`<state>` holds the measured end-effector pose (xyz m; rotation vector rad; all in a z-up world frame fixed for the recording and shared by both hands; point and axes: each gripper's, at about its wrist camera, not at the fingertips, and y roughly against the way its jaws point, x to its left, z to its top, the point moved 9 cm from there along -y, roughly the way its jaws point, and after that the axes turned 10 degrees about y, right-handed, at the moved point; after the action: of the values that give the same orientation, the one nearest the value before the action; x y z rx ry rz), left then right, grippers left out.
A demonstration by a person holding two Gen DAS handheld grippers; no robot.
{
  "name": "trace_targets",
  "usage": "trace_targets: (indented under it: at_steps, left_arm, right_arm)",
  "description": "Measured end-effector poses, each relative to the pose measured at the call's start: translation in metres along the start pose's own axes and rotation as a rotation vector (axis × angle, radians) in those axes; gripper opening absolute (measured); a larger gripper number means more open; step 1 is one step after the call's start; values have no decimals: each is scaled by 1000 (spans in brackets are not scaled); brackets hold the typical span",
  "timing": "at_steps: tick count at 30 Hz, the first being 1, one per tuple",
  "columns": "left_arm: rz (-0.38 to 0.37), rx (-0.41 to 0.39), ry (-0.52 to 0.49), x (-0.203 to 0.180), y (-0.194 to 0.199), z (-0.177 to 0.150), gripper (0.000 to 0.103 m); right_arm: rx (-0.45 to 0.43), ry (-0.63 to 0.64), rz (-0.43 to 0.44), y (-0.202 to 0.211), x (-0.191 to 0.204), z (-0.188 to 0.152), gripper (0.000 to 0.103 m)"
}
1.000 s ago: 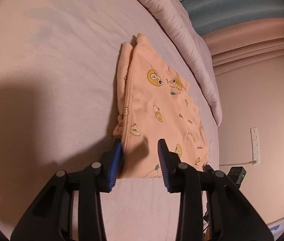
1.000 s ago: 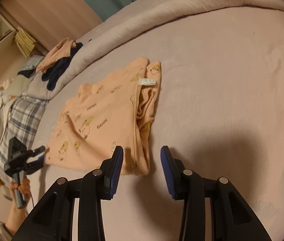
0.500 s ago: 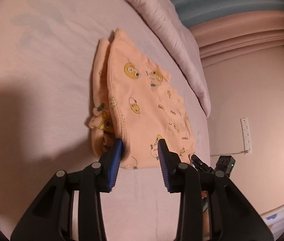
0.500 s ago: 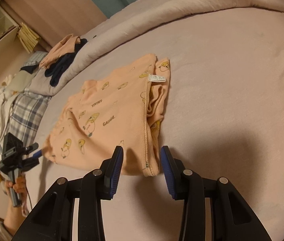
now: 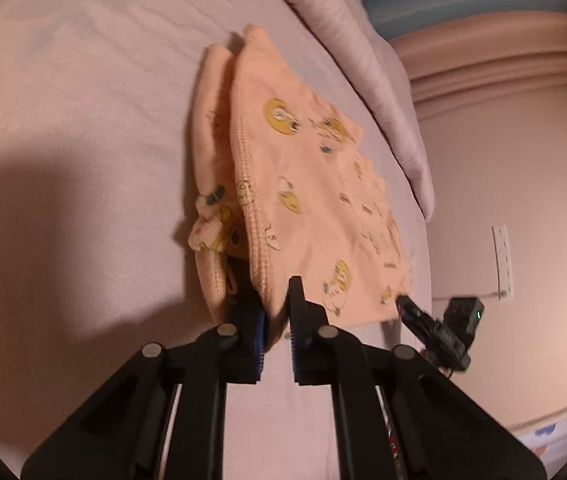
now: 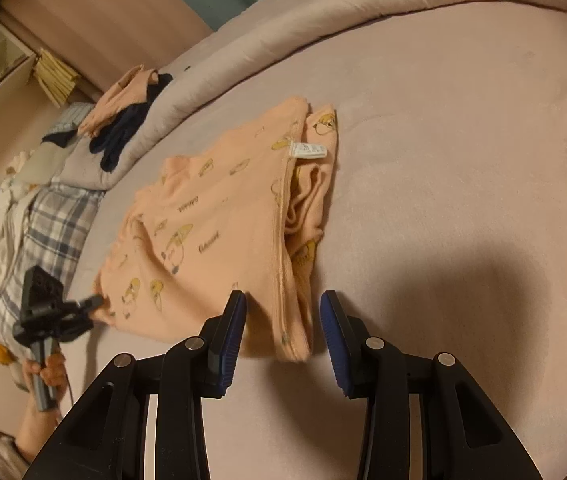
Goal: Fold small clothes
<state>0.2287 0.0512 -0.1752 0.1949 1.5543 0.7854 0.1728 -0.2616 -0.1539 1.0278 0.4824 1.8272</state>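
Folding: peach garment (image 5: pixel 307 184) w/ yellow cartoon print, lying flat on bed (image 5: pixel 83 120), already doubled over, ribbed hem nearest L cam
Tag: white label (image 6: pixel 308 149) at far end of fold, seen in R view
L gripper (image 5: pixel 277 320): jaws together, clamped on near corner of garment at the hem; cloth pinched betw blue pads (image 5: pixel 258 330)
R gripper (image 6: pixel 283 322): jaws apart, straddling the other near corner; folded edge sits betw pads (image 6: pixel 331 320), not touching either, no grip
Cross-view: L gripper (image 6: pixel 83 306) also seen in R view at garment's left corner, hand (image 6: pixel 49 376) on its handle
Bed: pinkish sheet, rolled duvet (image 6: pixel 323 12) along far edge
Pile: clothes (image 6: pixel 123 120) heaped past duvet, plaid cloth (image 6: pixel 51 232) beside it, well apart from garment
Wall: power strip (image 5: pixel 503 260) at right in L view
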Motion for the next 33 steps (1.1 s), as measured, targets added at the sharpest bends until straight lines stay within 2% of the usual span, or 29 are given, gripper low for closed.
trace_targets:
  at_steps: [1,3,6,9,11,15,18,20,25,28,33]
  left_arm:
    - [3,12,-33,-3,1,-5,2]
    - [43,42,-109,-5,3,-16,2]
    - [120,87,-167,6,8,-28,3]
    - [170,76,-89,33,13,-18,5]
    - [156,53,-36,43,16,-9,5]
    - [170,41,-48,42,18,-10,6]
    - [209,46,-65,43,29,-16,8]
    - [214,34,-69,43,39,-19,3]
    - [215,-40,-115,27,67,-23,2]
    - [180,-49,-177,-2,63,-26,5]
    - [136,25,-243,-36,11,-36,5]
  right_arm:
    - [-1,-4,13,-2,1,2,37]
    - [9,17,8,-6,3,3,13]
    - [12,39,-22,-2,5,3,8]
    - [-26,26,-68,9,3,7,5]
    - [-5,33,-158,6,-3,6,5]
    - [95,22,-227,-8,-10,-5,5]
    - [129,78,-338,-1,-13,-4,5]
    - [135,97,-404,6,-15,-1,12]
    - [3,300,-489,29,22,14,12]
    - [-28,353,-463,29,41,20,12]
    - [-24,282,-279,9,53,30,17]
